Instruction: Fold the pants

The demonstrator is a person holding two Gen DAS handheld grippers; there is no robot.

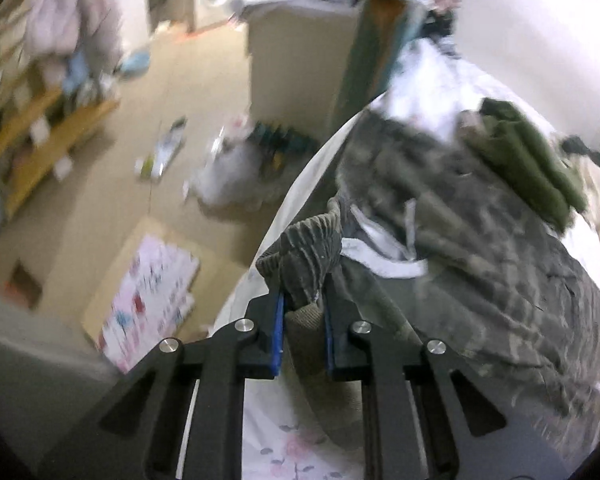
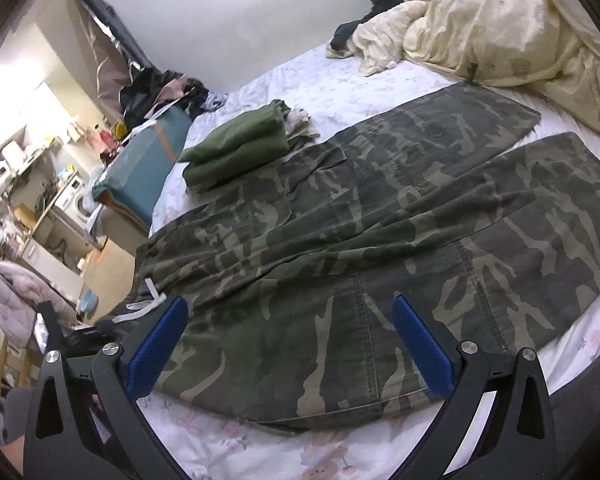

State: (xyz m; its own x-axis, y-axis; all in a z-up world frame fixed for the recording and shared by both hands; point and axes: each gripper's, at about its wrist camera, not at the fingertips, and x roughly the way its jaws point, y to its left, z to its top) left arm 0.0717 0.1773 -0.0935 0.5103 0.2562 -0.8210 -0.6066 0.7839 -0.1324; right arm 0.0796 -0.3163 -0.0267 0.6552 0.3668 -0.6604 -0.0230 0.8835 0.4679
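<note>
Left tool pinching bunched waistband of camouflage cotton pants, spread flat on floral-sheeted bed; right tool spread wide over near leg. Risk: shallow waistband bite slips when lifted, white drawstring snags

No legible text, labels, brands or numbers in either view. Floor clutter in left wrist view too blurred to read. Printed patterns only, no lettering.
</note>
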